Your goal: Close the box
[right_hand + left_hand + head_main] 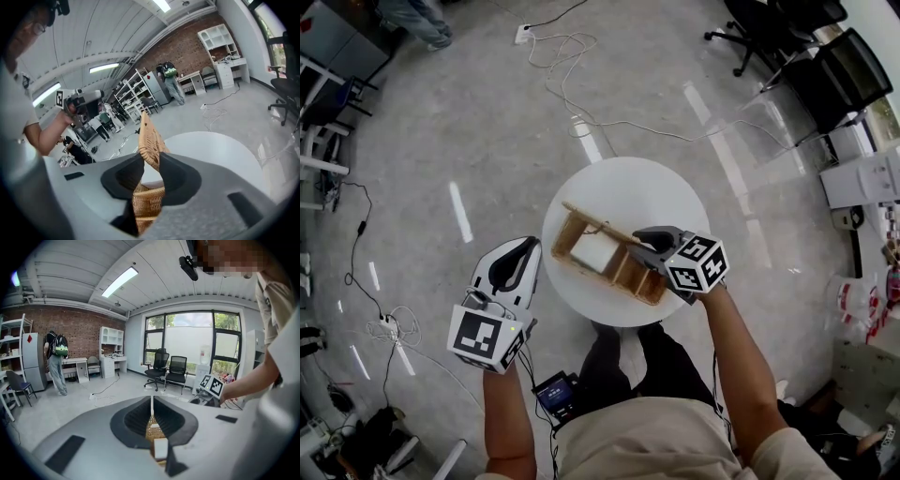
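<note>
While lid [598, 223] stands raised, cables [567, 52] sprawl.

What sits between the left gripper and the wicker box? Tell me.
Nothing but a bare strip of white table. The head view shows the left gripper just off its edge, clear of the box.

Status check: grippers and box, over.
Right gripper clamped on wicker lid, lid raised, box open on white table. Left gripper shut, empty, off table's left edge. Nothing seen blocking the lid.
</note>
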The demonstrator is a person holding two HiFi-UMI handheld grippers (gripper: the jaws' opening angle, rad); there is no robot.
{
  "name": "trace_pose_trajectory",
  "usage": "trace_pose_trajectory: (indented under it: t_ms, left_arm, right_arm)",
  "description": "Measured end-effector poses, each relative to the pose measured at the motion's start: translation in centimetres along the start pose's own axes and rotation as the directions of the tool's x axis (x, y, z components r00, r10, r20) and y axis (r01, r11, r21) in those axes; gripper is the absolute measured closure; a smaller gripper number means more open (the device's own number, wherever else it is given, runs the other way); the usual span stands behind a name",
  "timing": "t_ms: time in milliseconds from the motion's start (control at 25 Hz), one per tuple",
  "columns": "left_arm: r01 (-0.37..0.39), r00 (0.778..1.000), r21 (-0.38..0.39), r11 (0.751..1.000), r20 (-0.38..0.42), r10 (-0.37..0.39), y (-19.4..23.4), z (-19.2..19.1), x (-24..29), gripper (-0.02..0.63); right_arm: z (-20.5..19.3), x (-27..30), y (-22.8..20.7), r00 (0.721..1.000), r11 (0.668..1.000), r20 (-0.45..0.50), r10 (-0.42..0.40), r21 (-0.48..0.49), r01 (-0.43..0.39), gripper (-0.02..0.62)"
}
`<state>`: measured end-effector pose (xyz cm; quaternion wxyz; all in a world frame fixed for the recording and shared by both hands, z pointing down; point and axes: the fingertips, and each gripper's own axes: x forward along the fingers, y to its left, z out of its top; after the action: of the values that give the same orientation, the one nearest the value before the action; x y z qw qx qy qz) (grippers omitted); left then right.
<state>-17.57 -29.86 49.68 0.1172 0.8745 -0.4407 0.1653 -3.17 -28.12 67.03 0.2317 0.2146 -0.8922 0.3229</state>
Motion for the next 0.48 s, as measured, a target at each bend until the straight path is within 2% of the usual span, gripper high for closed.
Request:
trace_pose_trajectory:
  t_ms: [280,480]
  left_arm:
    - [-0.007,1.000,0.001,1.000,0.002,0.007,-0.1,1.0,-1.3,0.592]
    - [-0.014,1.000,-0.002,1.000,0.003,0.014,-0.1,1.7,-2.1,0.592]
  right_arm:
    - [-1.2,0.6,2.2,0.994,0.991,-0.108,-0.014,-0.130,0.000,0.490]
    - [-1.1,0.6,3.5,0.991,0.991,-0.131,0.015,-0.132,-0.032,0.468]
